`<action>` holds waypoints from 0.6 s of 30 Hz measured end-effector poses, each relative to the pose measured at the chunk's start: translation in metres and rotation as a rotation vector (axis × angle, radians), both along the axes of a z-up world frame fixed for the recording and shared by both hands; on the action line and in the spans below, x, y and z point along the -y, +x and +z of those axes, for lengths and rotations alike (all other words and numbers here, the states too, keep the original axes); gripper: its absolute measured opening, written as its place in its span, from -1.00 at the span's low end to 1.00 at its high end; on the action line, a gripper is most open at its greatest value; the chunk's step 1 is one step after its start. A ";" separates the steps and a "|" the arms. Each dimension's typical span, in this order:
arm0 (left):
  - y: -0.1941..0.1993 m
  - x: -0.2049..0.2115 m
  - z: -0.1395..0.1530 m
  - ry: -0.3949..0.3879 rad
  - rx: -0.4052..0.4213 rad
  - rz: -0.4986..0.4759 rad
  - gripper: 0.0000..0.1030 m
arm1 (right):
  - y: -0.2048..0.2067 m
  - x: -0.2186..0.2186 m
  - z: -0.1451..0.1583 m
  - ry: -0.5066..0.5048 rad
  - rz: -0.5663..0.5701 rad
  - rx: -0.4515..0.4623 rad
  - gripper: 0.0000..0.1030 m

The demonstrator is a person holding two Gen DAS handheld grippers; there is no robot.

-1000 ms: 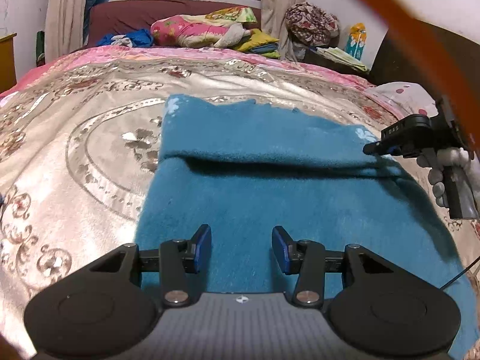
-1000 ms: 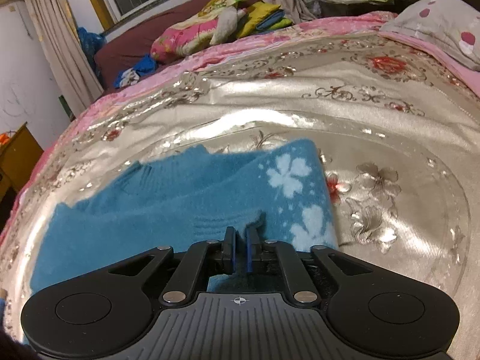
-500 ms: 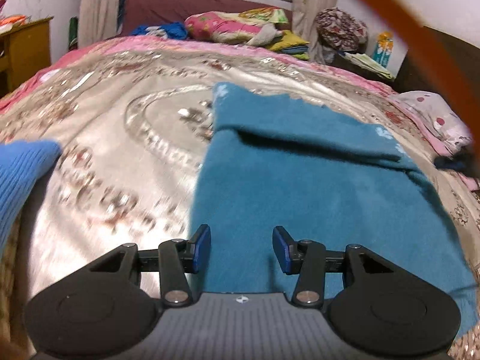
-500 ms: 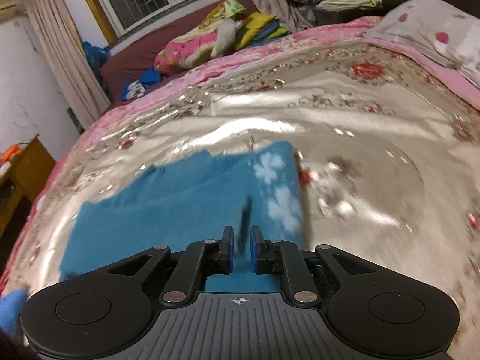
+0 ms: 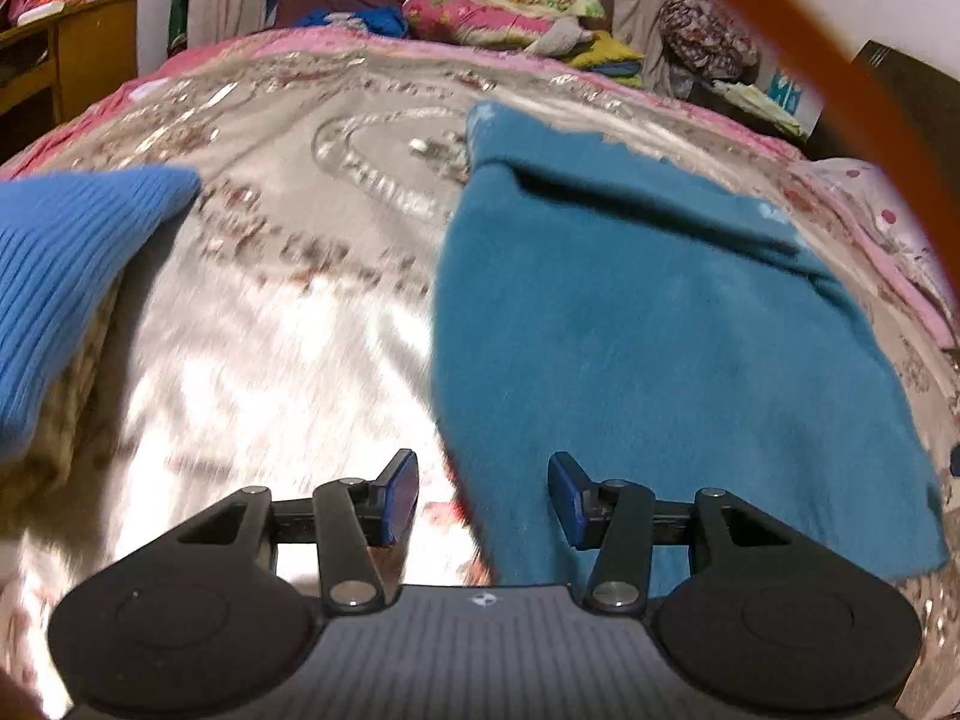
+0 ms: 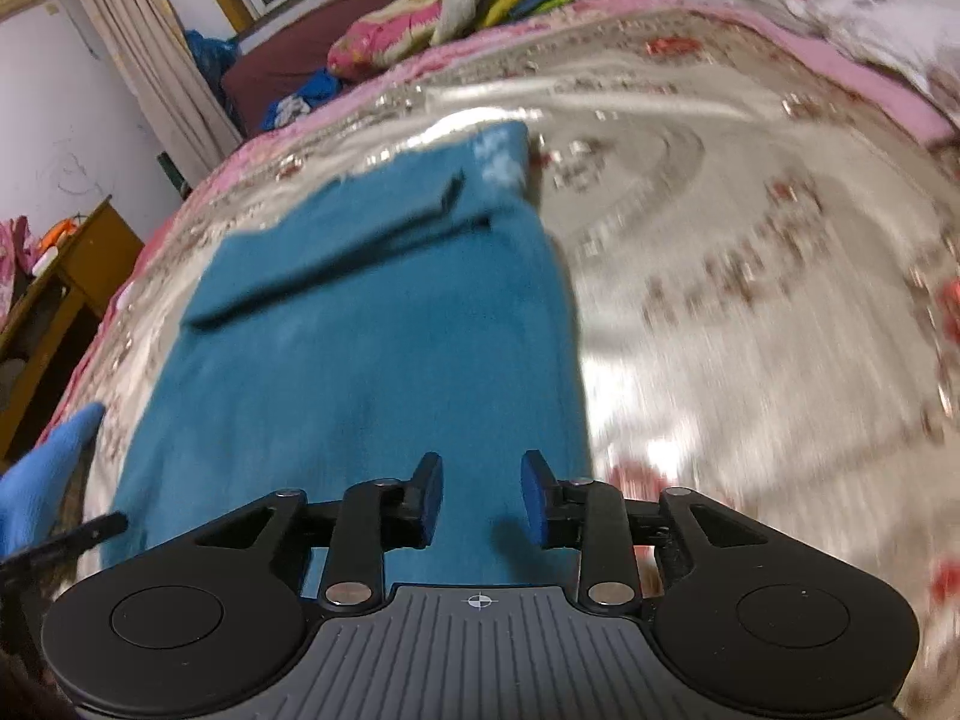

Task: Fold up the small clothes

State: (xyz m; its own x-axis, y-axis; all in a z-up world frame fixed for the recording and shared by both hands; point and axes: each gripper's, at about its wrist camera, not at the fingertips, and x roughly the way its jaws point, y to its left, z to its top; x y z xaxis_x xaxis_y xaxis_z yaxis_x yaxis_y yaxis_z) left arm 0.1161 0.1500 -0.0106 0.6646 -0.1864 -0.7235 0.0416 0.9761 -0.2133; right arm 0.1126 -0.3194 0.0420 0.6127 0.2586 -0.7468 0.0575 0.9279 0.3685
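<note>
A teal fleece garment (image 5: 660, 330) lies flat on the bed, its far part folded over toward me into a flap; white flowers mark the far corner (image 6: 501, 159). In the left wrist view my left gripper (image 5: 483, 498) hovers over the garment's near left edge. Its jaws are opening, and only the cloth edge far below shows between them. In the right wrist view my right gripper (image 6: 480, 498) hangs above the same garment (image 6: 360, 348) near its right edge. Its jaws are opening too, with nothing held between the pads.
A light blue ribbed garment (image 5: 66, 264) lies at the bed's left side. The shiny flowered bedspread (image 5: 270, 330) stretches all around. A wooden cabinet (image 5: 72, 54) stands beyond the left edge. Pillows and bedding (image 5: 504, 18) are piled at the far end.
The right gripper let go of the teal cloth edge, opened and pulled back toward the near side. The left gripper slid left to the garment's left edge, bringing the light blue garment into view.
</note>
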 end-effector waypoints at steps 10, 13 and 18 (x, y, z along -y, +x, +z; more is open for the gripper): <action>-0.016 -0.005 -0.003 -0.086 -0.028 -0.015 0.02 | -0.035 -0.006 -0.026 0.045 0.003 -0.051 -0.29; -0.011 -0.005 -0.004 -0.106 -0.031 -0.003 0.02 | -0.037 -0.001 -0.031 0.068 -0.012 -0.049 -0.29; -0.004 0.004 0.000 -0.136 -0.033 -0.030 0.02 | -0.039 0.012 -0.040 0.119 -0.046 -0.066 -0.23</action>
State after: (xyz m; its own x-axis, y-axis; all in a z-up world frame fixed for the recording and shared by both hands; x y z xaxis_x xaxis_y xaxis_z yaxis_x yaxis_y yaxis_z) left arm 0.1122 0.1459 -0.0108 0.6338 -0.3034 -0.7115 0.0610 0.9366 -0.3451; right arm 0.0740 -0.3311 0.0024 0.5764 0.3204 -0.7517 0.1264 0.8739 0.4694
